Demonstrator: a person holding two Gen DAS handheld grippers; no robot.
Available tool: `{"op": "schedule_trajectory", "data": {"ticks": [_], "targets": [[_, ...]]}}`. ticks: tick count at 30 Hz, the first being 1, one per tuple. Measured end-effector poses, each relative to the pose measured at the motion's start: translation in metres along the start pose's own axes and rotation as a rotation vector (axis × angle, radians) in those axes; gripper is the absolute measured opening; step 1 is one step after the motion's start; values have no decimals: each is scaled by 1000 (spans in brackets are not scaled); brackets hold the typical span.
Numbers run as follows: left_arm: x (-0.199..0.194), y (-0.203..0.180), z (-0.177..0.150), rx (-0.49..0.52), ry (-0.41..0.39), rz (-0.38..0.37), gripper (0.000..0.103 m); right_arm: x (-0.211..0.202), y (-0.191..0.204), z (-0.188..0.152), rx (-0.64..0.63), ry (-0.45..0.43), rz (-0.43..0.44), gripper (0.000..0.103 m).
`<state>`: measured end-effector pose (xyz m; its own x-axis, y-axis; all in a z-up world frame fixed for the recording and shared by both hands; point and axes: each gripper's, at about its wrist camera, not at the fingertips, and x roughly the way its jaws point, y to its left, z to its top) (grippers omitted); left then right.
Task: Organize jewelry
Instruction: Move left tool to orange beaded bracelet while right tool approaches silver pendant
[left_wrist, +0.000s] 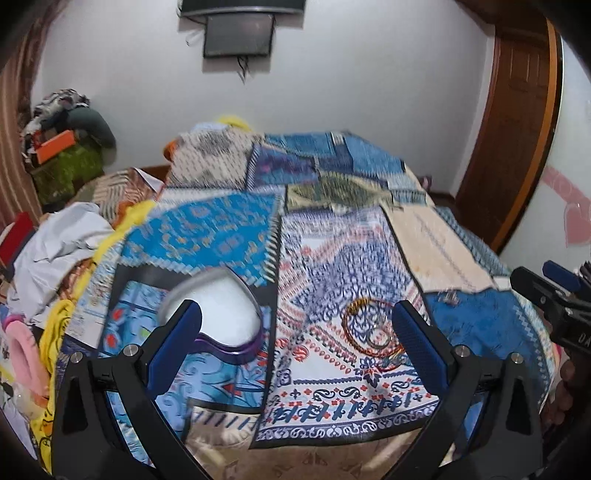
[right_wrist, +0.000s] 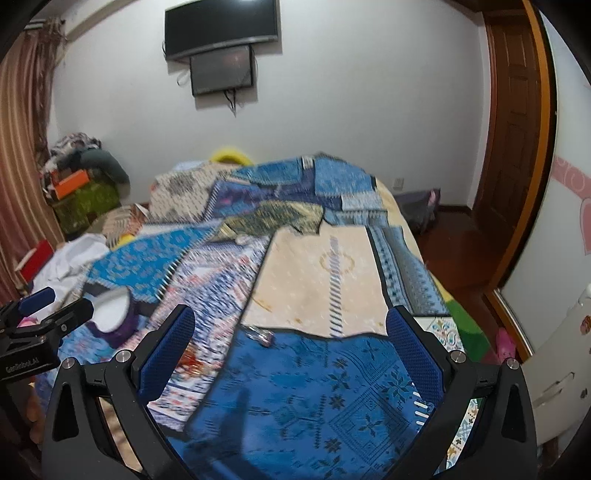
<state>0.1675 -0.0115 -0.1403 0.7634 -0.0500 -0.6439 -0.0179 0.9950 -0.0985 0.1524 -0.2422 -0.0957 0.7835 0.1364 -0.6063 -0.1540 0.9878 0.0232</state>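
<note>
A heart-shaped purple box with a white inside lies open on the patterned bedcover, just ahead of my left gripper's left finger; it also shows in the right wrist view. Red and gold bangles lie on the cover beside the left gripper's right finger. A small silvery jewelry piece lies on the blue cloth ahead of my right gripper; it shows in the left view too. My left gripper is open and empty. My right gripper is open and empty, above the cover.
The bed is covered in patchwork cloths. Crumpled white and yellow clothes lie at the left. A cluttered green stand is by the curtain. A wooden door and a white cabinet are at right. Screens hang on the wall.
</note>
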Motion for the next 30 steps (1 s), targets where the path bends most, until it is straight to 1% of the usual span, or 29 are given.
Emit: {"op": "schedule_trajectory", "data": {"ticks": [2,3,4,5,7,8,10,11,12,13,14,16,18,20,21,22,25,26,28,30], "targets": [[10,-3,-2,8,27,-17,96,10,-4,-3,0,27,1,103],[16,-5,-3,15,44,-32,89,13,-5,-5,0,41,3,103],[21,-7,-4,21,57,-40,85,19,-6,-5,1,54,9,103],[25,-8,-5,25,65,-47,82,24,-7,-6,2,66,18,103],[34,-11,-5,35,82,-58,71,31,-7,-6,3,75,30,103],[36,-12,-5,39,90,-68,68,34,-7,-6,-1,80,36,103],[43,-13,-5,38,109,-94,54,38,-7,-6,-10,82,46,98],[46,-14,-4,33,115,-101,51,40,-7,-6,-15,81,50,96],[48,-14,-4,25,118,-108,46,42,-6,-5,-21,81,57,90],[51,-15,-3,24,119,-115,41,45,-6,-3,-24,81,64,87],[52,-15,-3,25,120,-121,40,46,-5,-2,-25,80,72,86],[55,-17,-2,27,119,-129,34,50,-1,0,-30,76,90,79],[58,-17,-1,25,124,-137,29,53,2,0,-46,83,111,75],[61,-16,-2,21,130,-138,23,58,7,-1,-64,100,123,68],[62,-15,-2,16,131,-134,20,60,7,-2,-69,107,128,60],[63,-15,-3,10,134,-135,19,63,8,-4,-76,119,136,52],[65,-12,-5,-8,146,-157,18,69,9,-9,-84,157,159,42],[66,-12,-5,-11,150,-164,18,71,10,-11,-88,170,167,41],[68,-13,-6,-13,163,-175,18,73,11,-12,-92,183,175,33],[70,-15,-8,-13,169,-175,18,75,11,-13,-96,190,179,28]]}}
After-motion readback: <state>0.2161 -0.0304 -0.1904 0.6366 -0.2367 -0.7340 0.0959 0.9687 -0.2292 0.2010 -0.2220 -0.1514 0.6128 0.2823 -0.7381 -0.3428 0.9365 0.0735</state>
